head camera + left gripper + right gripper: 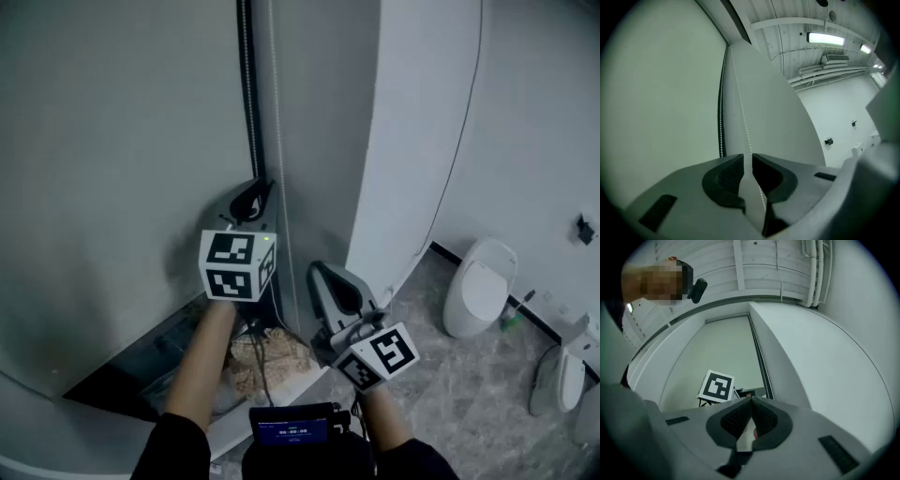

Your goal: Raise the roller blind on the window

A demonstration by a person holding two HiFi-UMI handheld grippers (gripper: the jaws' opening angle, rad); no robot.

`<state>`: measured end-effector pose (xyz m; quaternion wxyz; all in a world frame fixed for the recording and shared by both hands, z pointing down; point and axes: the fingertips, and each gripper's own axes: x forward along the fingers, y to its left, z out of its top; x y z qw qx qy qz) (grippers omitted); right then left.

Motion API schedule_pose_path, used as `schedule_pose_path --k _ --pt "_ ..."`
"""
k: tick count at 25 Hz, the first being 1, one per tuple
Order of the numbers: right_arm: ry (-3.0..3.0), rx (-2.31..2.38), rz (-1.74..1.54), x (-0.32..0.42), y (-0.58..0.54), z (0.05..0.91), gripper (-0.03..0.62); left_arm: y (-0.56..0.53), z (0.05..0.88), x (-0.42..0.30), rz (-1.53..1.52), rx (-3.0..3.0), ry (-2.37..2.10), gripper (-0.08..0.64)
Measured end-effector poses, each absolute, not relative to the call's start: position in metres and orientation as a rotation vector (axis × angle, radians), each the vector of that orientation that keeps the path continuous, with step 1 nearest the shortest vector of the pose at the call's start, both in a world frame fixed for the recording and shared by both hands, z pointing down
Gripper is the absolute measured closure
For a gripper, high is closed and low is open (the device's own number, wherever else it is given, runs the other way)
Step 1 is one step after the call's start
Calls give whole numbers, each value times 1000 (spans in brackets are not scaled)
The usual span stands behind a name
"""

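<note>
The grey roller blind (112,159) hangs down over the window at the left. Beside its right edge run a dark bead chain (248,94) and a white bead chain (275,112). My left gripper (255,195) is raised against the white chain. In the left gripper view the white chain (743,117) passes through the narrow gap between the jaws of the left gripper (747,157) and lies along the right one; the gap is wider than the chain. My right gripper (323,274) sits lower and to the right, off the chains. The right gripper (751,399) is shut, tips touching, holding nothing.
A white curved wall (412,141) stands right of the chains. Toilet fixtures (480,286) line the floor at the right. Rubble (272,356) lies below the blind by a dark sill gap (141,366). A small screen unit (292,429) sits near my chest.
</note>
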<state>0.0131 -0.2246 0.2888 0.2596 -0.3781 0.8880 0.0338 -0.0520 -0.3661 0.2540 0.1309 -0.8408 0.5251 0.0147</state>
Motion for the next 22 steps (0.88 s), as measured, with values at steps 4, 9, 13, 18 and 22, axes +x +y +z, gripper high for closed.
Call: schedule_pose_path --k 4,9,13,18,22 --pt "2400 -1053 54 24 -224 292 584 -364 257 -45 32 -2452 1530 538" --pt "2404 -1010 33 27 -227 289 583 -370 252 -44 42 -2465 1525 538" --pt "2419 -1009 62 25 -227 285 583 -370 241 -43 84 -2481 1501 538" --pt "2449 -1019 80 25 -227 287 583 -374 229 -38 119 -2489 1489 538" --pt "2460 -1031 65 28 -228 294 583 -385 237 -35 111 -2537 1491 538"
